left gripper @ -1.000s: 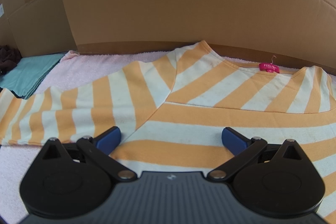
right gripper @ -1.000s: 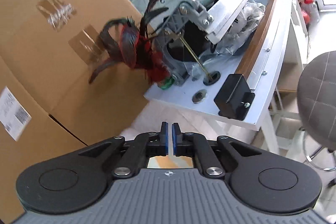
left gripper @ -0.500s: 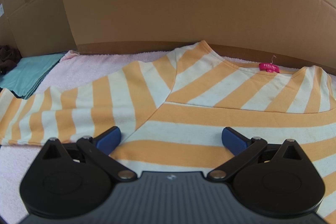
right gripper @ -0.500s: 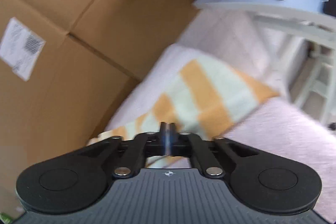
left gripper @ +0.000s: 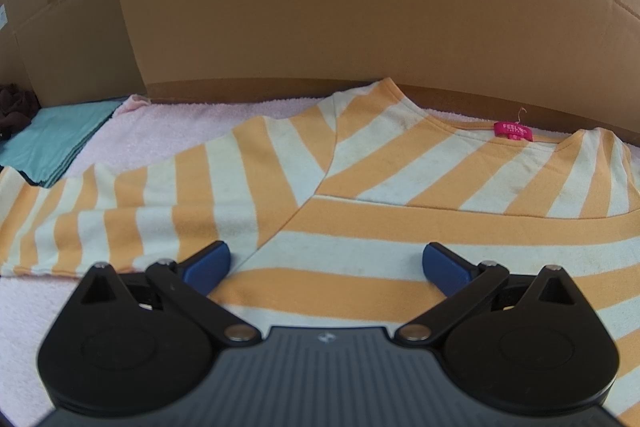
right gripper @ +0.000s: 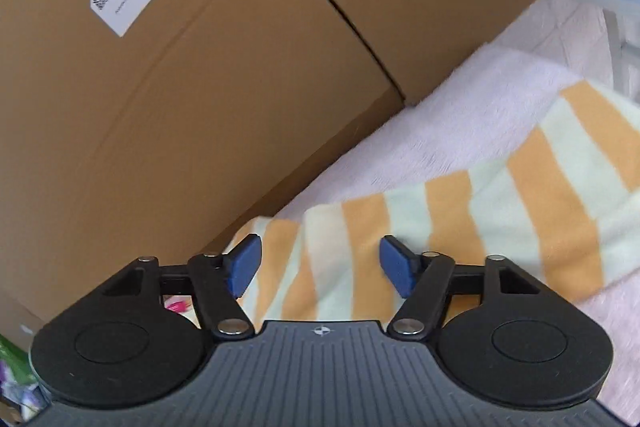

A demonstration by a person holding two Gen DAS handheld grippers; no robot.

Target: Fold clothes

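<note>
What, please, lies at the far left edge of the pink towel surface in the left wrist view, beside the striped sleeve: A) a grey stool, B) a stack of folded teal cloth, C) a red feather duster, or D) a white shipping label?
B: a stack of folded teal cloth lies on the pink fluffy towel surface, next to the left sleeve of the orange-and-cream striped shirt.

1. The shirt [left gripper: 360, 187] has orange and cream-white stripes, with a pink label [left gripper: 513, 129] at the collar, at 1 o'clock.
2. The towel [left gripper: 168, 131] under it is pale pink.
3. The folded cloth [left gripper: 56, 143], at 9 o'clock, is teal.
4. The cardboard boxes [left gripper: 320, 7] are brown.
5. The finger pads [right gripper: 244, 263] are blue on black arms.
</note>
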